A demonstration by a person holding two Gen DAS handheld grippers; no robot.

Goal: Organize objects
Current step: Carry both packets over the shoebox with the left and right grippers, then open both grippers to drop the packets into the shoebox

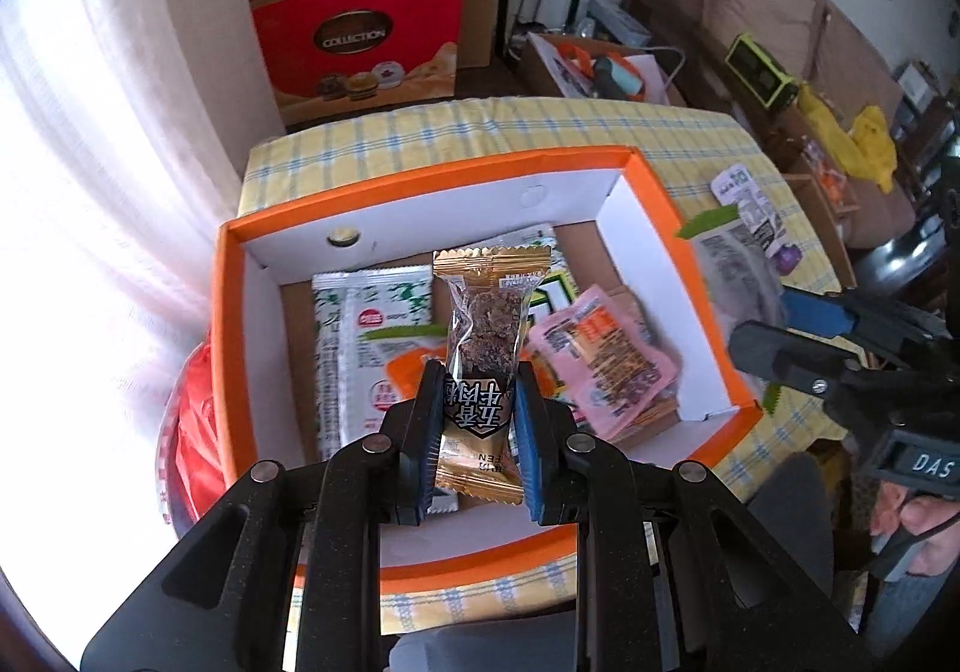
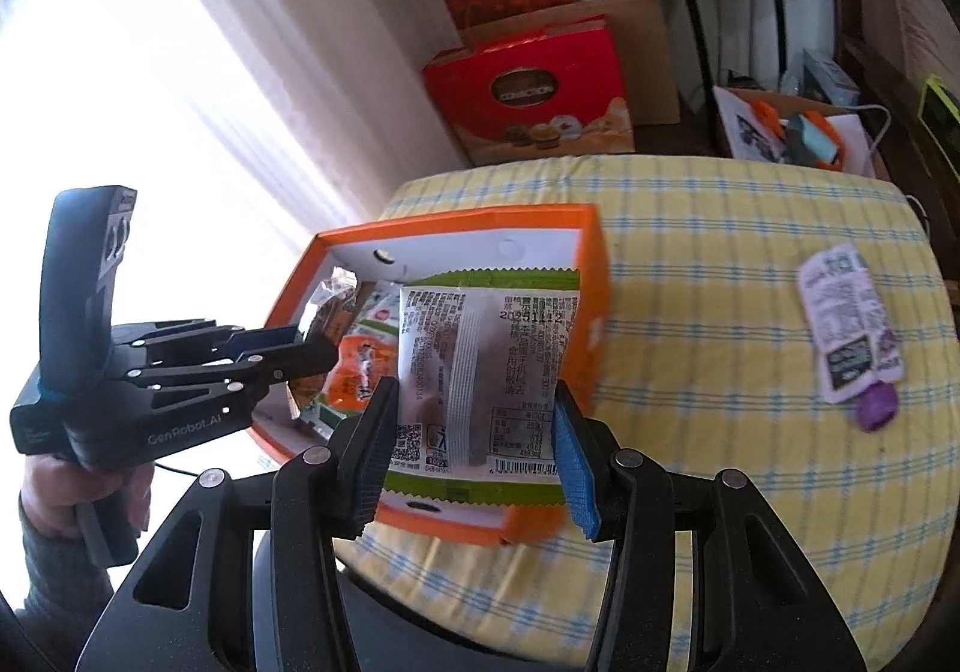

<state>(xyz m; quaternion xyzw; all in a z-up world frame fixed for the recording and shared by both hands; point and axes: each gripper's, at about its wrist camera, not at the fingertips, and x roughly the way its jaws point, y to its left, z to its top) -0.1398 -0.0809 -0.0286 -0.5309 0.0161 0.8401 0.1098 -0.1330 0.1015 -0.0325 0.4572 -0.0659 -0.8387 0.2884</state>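
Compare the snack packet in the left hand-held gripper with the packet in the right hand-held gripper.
The left hand-held gripper pinches a narrow gold-ended snack bar with a clear window showing dark contents; the right hand-held gripper holds a wider white packet with green zigzag ends, its printed back seam facing the camera. The bar hangs over the inside of the orange box; the packet hangs over the box's near wall. Both are sealed and clamped by their sides.

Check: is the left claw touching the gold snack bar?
Touching. The left wrist view shows the left claw with both pads pressed against the gold snack bar's wrapper, holding it upright above the orange box.
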